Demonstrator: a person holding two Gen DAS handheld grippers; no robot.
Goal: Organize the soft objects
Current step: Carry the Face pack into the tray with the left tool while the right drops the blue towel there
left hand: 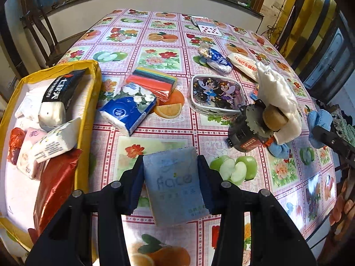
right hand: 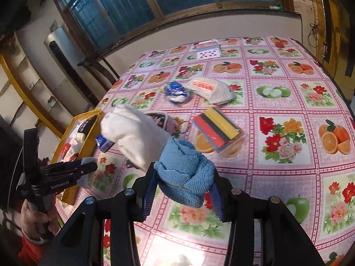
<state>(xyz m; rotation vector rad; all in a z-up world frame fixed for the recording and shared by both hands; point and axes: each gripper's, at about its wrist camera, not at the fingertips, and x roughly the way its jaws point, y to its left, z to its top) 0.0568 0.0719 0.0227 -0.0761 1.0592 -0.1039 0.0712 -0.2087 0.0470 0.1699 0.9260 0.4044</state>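
My left gripper (left hand: 170, 164) is shut on a grey-blue tissue pack (left hand: 175, 186) marked "face", held just above the tablecloth to the right of the yellow box (left hand: 88, 119). The box holds several tissue packs and a red packet (left hand: 55, 186). My right gripper (right hand: 183, 170) is shut on a rolled blue towel (right hand: 186, 177), lifted over the table. A white cloth (right hand: 133, 135) hangs just behind the towel. In the right wrist view the left gripper (right hand: 88, 166) shows at the left, next to the box (right hand: 73, 190).
On the flowered tablecloth (left hand: 168, 44) lie a blue tissue pack (left hand: 128, 110), a pack of coloured cloths (left hand: 153, 82), a fairy-print pouch (left hand: 213, 93), a black device (left hand: 246, 133) under the white cloth, and playing cards (left hand: 206, 25) at the back. A person's hand (right hand: 35, 219) holds the left gripper's handle.
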